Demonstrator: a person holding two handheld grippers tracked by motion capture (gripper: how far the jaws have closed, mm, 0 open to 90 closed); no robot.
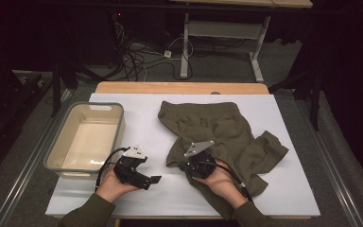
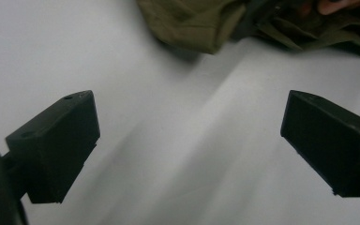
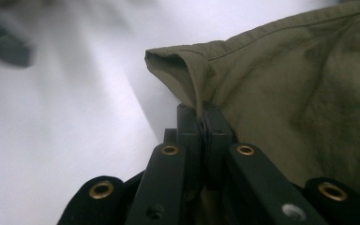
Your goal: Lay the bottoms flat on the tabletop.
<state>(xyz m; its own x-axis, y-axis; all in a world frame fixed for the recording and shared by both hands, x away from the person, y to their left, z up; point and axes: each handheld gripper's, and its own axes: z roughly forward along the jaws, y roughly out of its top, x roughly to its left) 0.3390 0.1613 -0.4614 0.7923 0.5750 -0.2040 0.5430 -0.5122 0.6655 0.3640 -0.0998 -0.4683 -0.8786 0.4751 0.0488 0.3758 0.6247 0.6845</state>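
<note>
White tabletop [image 1: 160,142]; right gripper [image 3: 202,117] jaws pinch olive shorts [image 3: 300,84]

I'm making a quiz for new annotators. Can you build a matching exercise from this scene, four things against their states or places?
Things:
1. left gripper
2. right gripper
3. bin
4. shorts

States or places:
A. olive, crumpled on the white table top
B. jaws wide apart, nothing between them
C. empty, at the table's left edge
D. clamped on a fabric edge

Pairs: 1-B, 2-D, 3-C, 4-A
</note>
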